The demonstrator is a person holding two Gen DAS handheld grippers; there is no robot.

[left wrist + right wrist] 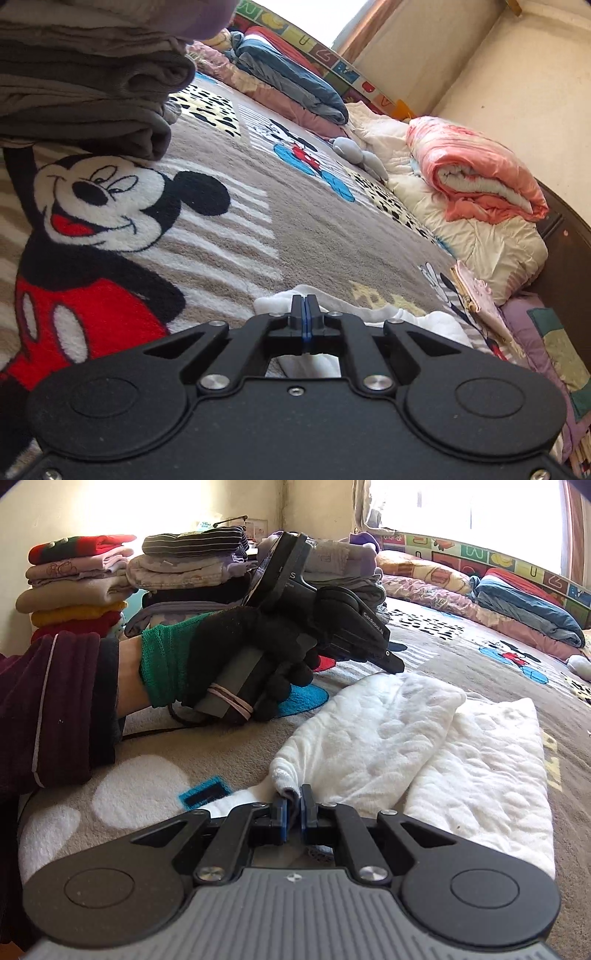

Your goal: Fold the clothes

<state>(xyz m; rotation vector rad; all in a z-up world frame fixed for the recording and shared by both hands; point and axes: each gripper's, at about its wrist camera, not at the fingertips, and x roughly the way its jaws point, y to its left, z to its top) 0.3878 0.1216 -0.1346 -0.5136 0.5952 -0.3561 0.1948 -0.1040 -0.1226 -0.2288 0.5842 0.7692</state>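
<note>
Right wrist, gloved hand (236,653) gripping left tool (393,666)

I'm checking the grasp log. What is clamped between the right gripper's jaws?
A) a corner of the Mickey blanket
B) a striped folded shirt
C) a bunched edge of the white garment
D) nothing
C: in the right wrist view, the right gripper has its jaws nearly closed on a gathered edge of the white garment.
</note>
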